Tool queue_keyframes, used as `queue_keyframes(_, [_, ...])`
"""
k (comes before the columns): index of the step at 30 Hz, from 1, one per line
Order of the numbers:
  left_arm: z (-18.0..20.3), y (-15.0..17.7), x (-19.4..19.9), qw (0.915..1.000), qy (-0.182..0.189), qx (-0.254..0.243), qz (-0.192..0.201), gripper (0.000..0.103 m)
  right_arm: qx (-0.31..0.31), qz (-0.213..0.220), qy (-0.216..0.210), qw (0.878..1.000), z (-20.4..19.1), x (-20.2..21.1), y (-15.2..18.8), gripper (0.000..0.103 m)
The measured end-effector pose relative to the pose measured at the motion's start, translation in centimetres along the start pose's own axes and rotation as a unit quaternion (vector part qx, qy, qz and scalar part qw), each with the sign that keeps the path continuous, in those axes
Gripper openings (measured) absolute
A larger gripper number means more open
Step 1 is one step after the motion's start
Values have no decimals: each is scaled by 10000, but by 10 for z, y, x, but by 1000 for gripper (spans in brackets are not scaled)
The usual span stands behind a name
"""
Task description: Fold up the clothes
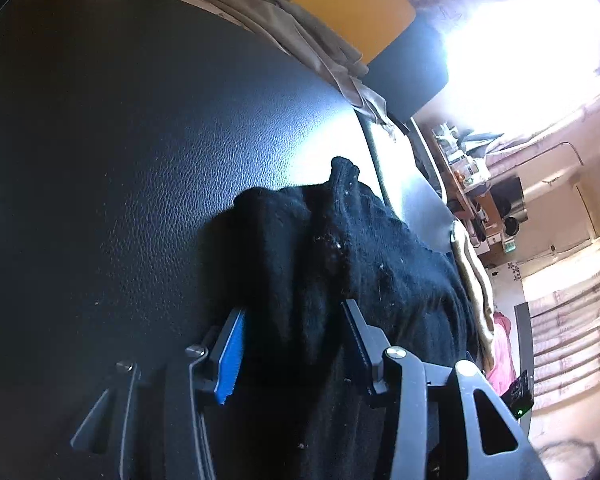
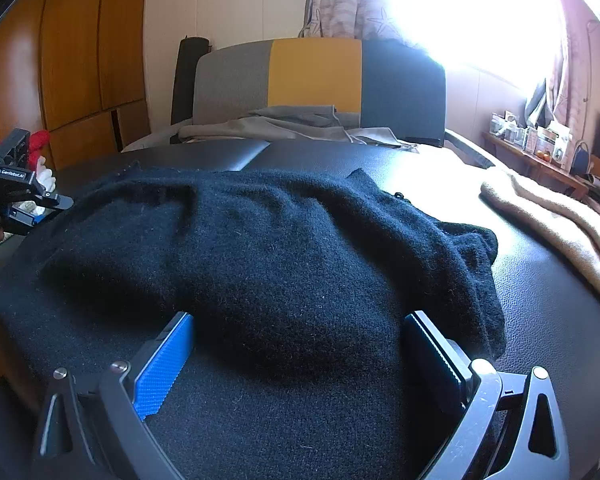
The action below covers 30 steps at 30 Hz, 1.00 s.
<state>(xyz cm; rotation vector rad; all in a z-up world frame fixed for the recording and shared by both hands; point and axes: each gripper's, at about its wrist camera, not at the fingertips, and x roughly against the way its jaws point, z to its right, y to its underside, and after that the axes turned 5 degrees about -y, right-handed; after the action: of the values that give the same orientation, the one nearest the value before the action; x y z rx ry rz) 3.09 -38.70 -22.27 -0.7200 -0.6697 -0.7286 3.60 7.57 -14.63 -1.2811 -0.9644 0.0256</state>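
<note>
Left claw standing open, bunched black sweater fold lying between pads, unpinched. Right claw gaping wide, hovering over near hem; sweater's long axis running crosswise ahead.

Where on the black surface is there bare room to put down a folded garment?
Bare black surface lies between the black sweater and the grey cloth near the headboard, and in a strip between the sweater and the beige garment. In the left wrist view, a wide bare patch lies left of the sweater. The middle is covered by the sweater.
</note>
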Motion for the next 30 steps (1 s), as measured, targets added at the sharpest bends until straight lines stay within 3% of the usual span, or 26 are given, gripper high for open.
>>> queue_keyframes(5, [7,-4,-3,9998,15,-181,95,49,3,10,-5,10000,0,0,0,103])
queue_keyframes(8, [3,-10,-11,9984,521,33,-203,49,1,12,-6,10000,0,0,0,103])
queue_keyframes(10, [0,-12,-14,9976,608,140,-290,47,0,12,-3,10000,0,0,0,103])
queue_keyframes(11, [1,-13,-15,9980,557,124,-280,45,-3,10,-1,10000,0,0,0,103])
queue_keyframes(13, [1,-15,-17,9986,454,90,-260,23,0,-30,5,10000,-1,0,-2,103])
queue_keyframes(17, [1,-15,-11,9992,362,132,-114,13,171,-545,-82,9983,-1,-3,-14,103])
queue_keyframes(20, [5,-21,-1,9998,180,67,48,12,203,-1075,-477,9928,9,-2,-36,103])
queue_keyframes(24, [10,-36,9,9999,34,-3,116,12,466,-852,-1063,9896,28,19,-73,103])
queue_keyframes(27, [22,-47,16,9997,-85,-194,132,12,869,-1111,-1699,9753,32,15,-92,103])
queue_keyframes(30, [31,-54,30,9991,-207,-345,142,12,1396,-1561,-2272,9511,27,-1,-100,103])
